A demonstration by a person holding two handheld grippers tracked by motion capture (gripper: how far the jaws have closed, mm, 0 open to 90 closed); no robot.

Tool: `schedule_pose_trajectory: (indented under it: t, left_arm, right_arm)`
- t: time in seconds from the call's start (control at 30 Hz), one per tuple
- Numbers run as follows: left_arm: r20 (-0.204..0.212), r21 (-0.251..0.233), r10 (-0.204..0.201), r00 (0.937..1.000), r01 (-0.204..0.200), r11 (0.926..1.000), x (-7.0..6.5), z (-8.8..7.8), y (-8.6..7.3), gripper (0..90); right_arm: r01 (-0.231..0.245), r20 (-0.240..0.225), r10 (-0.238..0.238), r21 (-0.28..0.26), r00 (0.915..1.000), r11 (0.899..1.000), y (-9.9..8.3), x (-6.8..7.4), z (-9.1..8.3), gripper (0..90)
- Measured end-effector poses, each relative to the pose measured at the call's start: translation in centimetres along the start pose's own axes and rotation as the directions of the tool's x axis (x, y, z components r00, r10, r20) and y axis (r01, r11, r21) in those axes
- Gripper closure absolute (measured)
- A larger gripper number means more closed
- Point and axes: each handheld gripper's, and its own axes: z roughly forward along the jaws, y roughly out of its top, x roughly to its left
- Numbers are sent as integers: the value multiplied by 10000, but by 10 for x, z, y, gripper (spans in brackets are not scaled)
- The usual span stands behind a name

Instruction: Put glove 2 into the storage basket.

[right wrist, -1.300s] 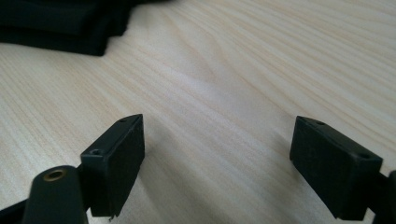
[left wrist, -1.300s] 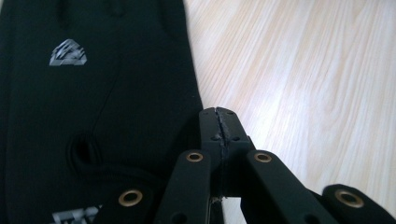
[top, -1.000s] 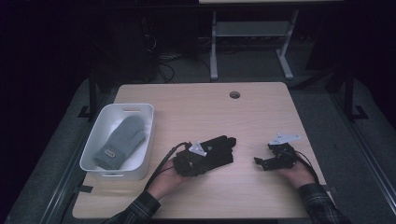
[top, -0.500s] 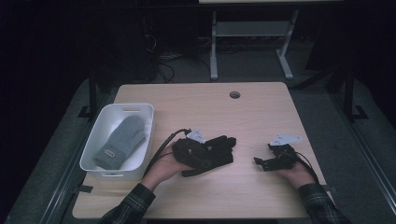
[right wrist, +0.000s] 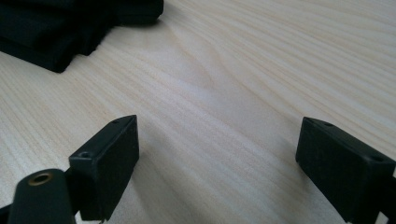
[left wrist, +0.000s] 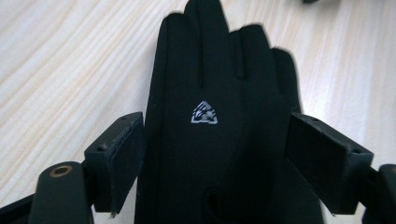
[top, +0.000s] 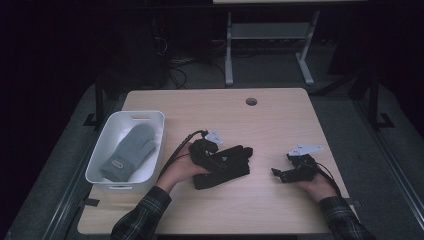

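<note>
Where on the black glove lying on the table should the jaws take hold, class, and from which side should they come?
Probably across the palm, near the cuff. The black glove lies flat on the table, fingers pointing away from the left gripper, whose jaws have just been opening and now stand either side of the palm, apart from it. Come from the cuff end, low, and pinch the fabric's edges together.

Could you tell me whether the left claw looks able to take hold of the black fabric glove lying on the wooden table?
Probably yes: the left claw stands open with the black fabric glove lying flat between its jaws, nothing covering it.
</note>
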Motion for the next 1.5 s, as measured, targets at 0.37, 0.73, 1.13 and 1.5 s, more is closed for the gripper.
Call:
schedule_pose_trajectory:
  t: [0.37,0.73,1.13,1.5]
  left_arm:
    - [386,114,-389,9985,385,9992,11,19,-11,144]
    - [1074,-219,-404,9934,430,9988,14,20,-17,279]
    - [2338,4,-694,9698,712,9975,13,17,-16,671]
    - [1921,196,-727,9787,702,9973,-4,-4,2,691]
  right_arm:
    - [0,9,0,-12,10000,10000,1,0,1,131]
    - [11,5,-11,-14,10000,10000,1,0,2,132]
    - [6,20,-6,-17,10000,10000,2,0,2,132]
    - [-63,19,63,22,10000,10000,2,1,2,132]
